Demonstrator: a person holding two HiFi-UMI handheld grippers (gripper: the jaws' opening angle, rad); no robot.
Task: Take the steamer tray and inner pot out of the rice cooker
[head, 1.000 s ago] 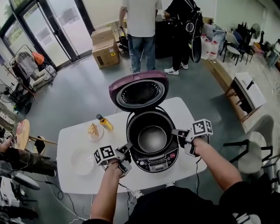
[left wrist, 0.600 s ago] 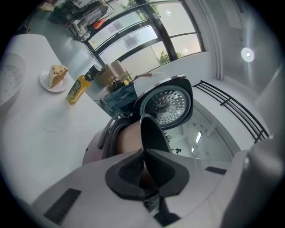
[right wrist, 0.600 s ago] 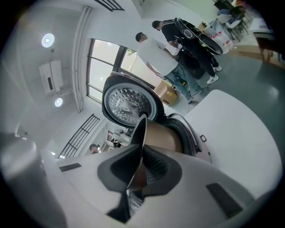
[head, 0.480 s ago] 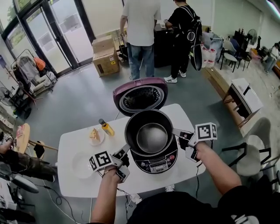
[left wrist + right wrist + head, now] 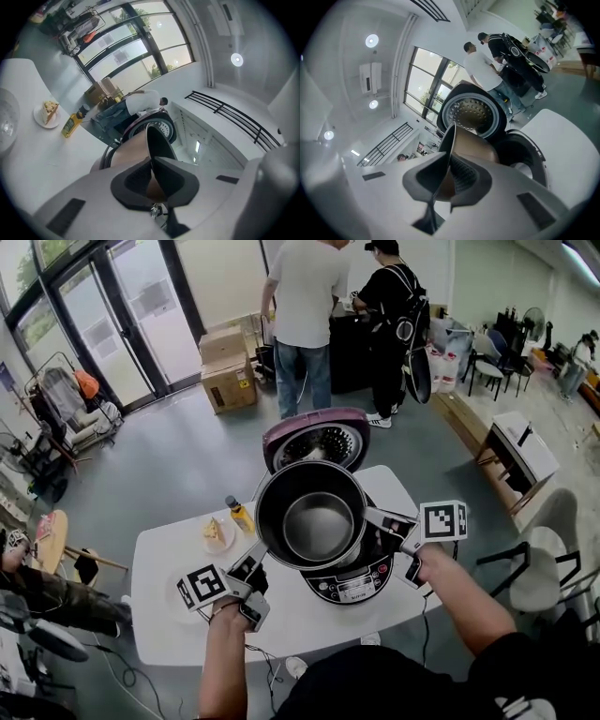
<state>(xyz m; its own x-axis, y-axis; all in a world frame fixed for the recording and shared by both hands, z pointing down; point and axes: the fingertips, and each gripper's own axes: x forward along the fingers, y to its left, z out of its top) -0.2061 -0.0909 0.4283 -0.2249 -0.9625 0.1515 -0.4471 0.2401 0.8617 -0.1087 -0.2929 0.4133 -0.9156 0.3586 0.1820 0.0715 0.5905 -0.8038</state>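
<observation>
- The dark, round metal inner pot (image 5: 314, 521) had risen out of the maroon-lidded rice cooker (image 5: 358, 585) since a second before, and hung just above it.
- The left gripper (image 5: 253, 562) and right gripper (image 5: 378, 517) each pinched its rim, jaws nearly together.
- Setting it on the white table (image 5: 159, 545) remained; I couldn't spot the steamer tray.

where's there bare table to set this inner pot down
Best for the inner pot: the bare near strip of the table, between the left gripper and the rice cooker. A smaller bare corner lies far right, beside the open lid. The left side is crowded by the cake plate and oil bottle.
</observation>
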